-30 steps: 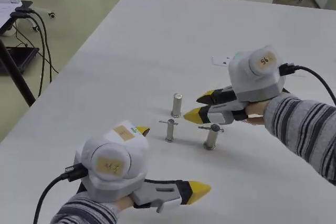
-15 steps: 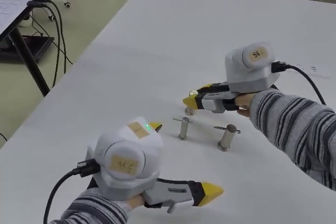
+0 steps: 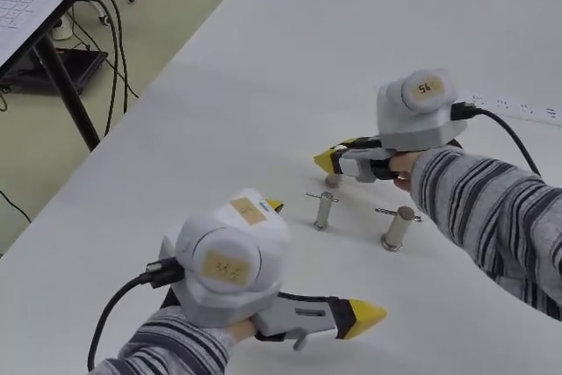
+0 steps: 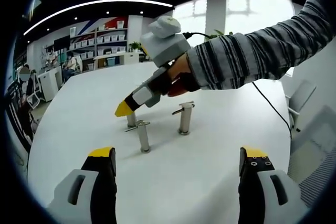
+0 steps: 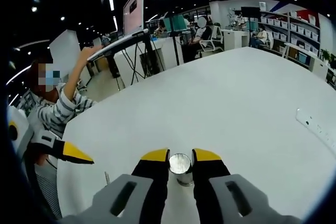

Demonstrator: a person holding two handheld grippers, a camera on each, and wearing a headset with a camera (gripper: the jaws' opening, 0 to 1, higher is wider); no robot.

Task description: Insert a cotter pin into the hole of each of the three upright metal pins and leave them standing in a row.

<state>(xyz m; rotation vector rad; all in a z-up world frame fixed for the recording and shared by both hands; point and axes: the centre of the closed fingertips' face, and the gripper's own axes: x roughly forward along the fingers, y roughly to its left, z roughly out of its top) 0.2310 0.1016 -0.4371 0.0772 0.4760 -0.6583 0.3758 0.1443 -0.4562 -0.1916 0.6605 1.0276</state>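
Bare metal pin (image 5: 180, 163): upright, long axis vertical, farthest of the three from the table's (image 3: 263, 59) near edge. It is clasped by the right gripper (image 5: 180, 156), jaws closed on both sides just under its top. Left gripper (image 4: 178, 153): jaws spread wide, empty, farther off.

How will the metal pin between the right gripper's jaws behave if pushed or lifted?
The metal pin looks solid and polished, so probably stiff, heavy for its size and slippery between the jaws of the right gripper. Standing tall on a narrow base, it would likely tip under a sideways push, then might roll.
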